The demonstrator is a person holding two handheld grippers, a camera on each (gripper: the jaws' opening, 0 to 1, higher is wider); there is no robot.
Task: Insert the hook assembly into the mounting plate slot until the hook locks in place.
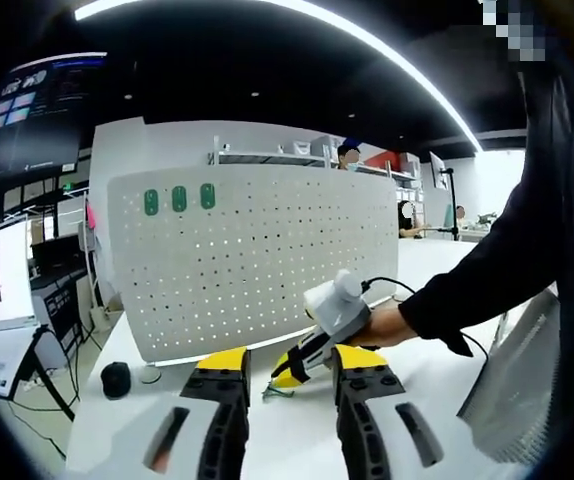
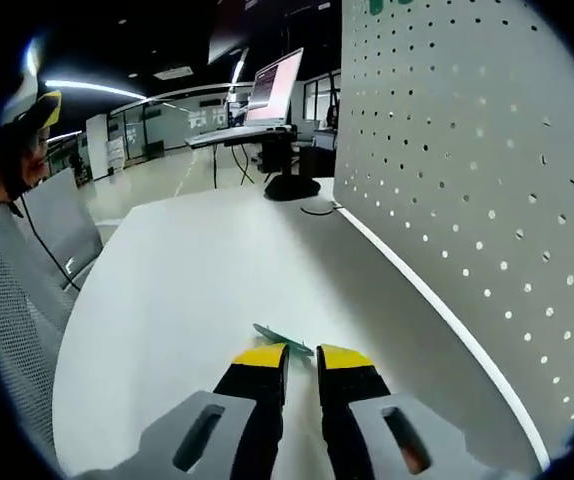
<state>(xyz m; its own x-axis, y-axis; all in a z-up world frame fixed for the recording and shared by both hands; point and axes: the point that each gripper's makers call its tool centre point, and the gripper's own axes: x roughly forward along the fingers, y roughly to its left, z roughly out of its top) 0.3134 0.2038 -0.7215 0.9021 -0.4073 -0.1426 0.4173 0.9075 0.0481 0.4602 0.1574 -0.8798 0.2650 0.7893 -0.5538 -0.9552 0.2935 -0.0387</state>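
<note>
A white pegboard mounting plate (image 1: 267, 260) stands upright on the white table (image 1: 107, 420), with three green hooks (image 1: 179, 199) set in its top left corner. In the right gripper view the same plate (image 2: 487, 180) rises along the right side. A loose green hook (image 2: 279, 338) lies on the table (image 2: 187, 290). My right gripper (image 2: 303, 357) is down at the hook, its jaws narrowed onto the near end. In the left gripper view a hand holds that right gripper (image 1: 287, 378) low over the green hook (image 1: 277, 392). My left gripper (image 1: 289, 360) is open and holds nothing.
A small black round object (image 1: 116, 379) sits at the plate's left foot. Mesh chair backs stand at the table's side (image 1: 517, 380) (image 2: 27, 260). A monitor (image 2: 272, 90) is on a desk beyond. The person's dark sleeve (image 1: 507, 260) reaches in from the right.
</note>
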